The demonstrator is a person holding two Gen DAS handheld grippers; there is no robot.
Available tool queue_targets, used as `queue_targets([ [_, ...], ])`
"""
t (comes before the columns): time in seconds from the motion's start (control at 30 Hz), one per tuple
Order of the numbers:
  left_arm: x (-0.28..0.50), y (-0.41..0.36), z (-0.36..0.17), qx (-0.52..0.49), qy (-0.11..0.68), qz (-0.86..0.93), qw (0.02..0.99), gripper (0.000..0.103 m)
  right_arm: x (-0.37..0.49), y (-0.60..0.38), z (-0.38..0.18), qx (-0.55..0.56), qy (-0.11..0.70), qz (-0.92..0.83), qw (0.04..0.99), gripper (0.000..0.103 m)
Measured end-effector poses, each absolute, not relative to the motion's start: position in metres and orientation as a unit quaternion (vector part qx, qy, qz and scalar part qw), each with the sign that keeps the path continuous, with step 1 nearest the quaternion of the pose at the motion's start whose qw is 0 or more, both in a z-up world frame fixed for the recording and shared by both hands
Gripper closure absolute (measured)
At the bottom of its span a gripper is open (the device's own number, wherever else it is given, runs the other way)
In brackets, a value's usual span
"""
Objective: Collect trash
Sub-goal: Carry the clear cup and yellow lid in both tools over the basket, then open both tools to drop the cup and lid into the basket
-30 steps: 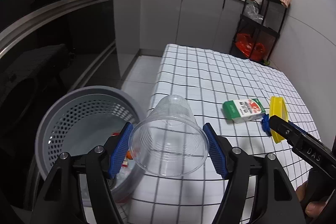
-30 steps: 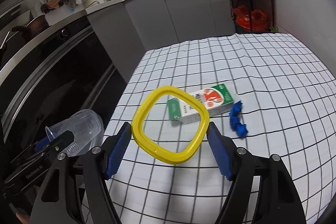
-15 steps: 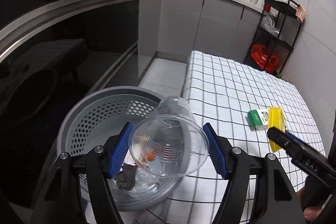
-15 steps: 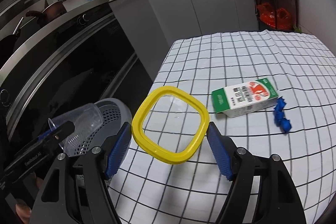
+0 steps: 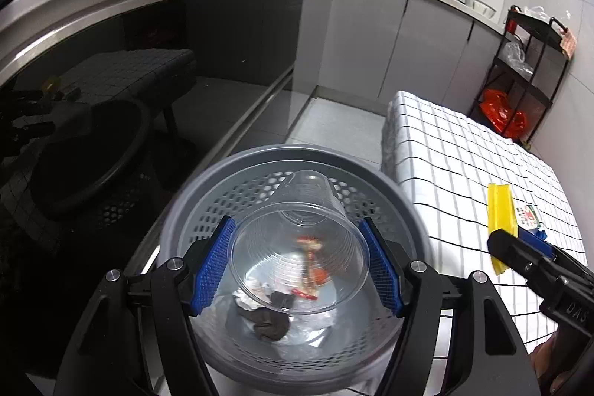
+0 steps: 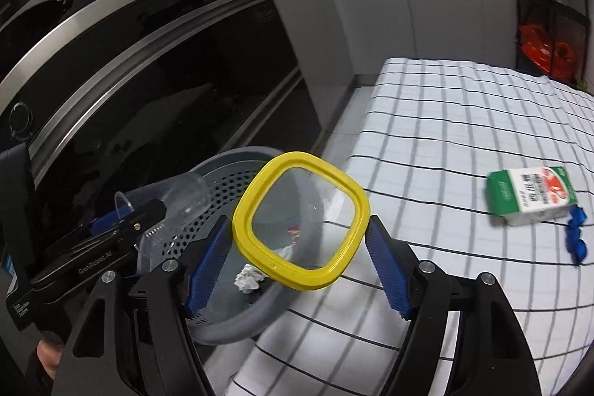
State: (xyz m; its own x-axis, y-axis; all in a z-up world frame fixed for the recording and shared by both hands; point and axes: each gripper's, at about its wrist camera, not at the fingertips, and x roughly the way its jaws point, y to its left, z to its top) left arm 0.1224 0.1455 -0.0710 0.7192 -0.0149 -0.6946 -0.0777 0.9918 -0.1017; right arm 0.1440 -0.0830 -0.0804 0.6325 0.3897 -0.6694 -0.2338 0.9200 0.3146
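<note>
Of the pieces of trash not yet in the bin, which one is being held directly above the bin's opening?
The clear plastic cup in the left gripper, over the grey bin. The yellow-rimmed lid hangs at its edge; the carton lies on the table.

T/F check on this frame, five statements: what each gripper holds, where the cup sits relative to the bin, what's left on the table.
1. The left gripper holds a clear plastic cup. True.
2. The cup hangs over the grey bin. True.
3. The right gripper holds the milk carton. False: it grips a yellow-rimmed lid; the carton lies on the checked tablecloth.
4. The bin is empty. False: crumpled paper and other scraps lie inside.
5. A blue object lies beside the carton. True.
</note>
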Motion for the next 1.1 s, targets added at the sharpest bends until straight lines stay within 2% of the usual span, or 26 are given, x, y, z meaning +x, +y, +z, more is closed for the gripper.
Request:
queue_targets([
  [0.33,0.130,0.165,-0.084,-0.060,0.388,0.022,0.919,0.037,0.166,-0.027,-0.093,0.072,0.420,0.221,0.877,0.032],
  [0.87,0.126,0.169,-0.087,-0.063,0.393,0.024,0.917,0.035,0.168,-0.022,-0.095,0.067,0.428,0.226,0.873,0.032],
  [0.97,0.126,0.171,-0.087,-0.068,0.396,0.025,0.916,0.029,0.168,-0.020,-0.094,0.060,0.425,0.227,0.874,0.030],
  [1.03,0.125,0.172,-0.088,-0.070,0.396,0.024,0.915,0.027,0.168,-0.019,-0.093,0.063,0.424,0.230,0.874,0.024],
  [1.1,0.123,0.173,-0.088,-0.071,0.396,0.025,0.915,0.026,0.168,-0.021,-0.093,0.066,0.423,0.229,0.875,0.023],
])
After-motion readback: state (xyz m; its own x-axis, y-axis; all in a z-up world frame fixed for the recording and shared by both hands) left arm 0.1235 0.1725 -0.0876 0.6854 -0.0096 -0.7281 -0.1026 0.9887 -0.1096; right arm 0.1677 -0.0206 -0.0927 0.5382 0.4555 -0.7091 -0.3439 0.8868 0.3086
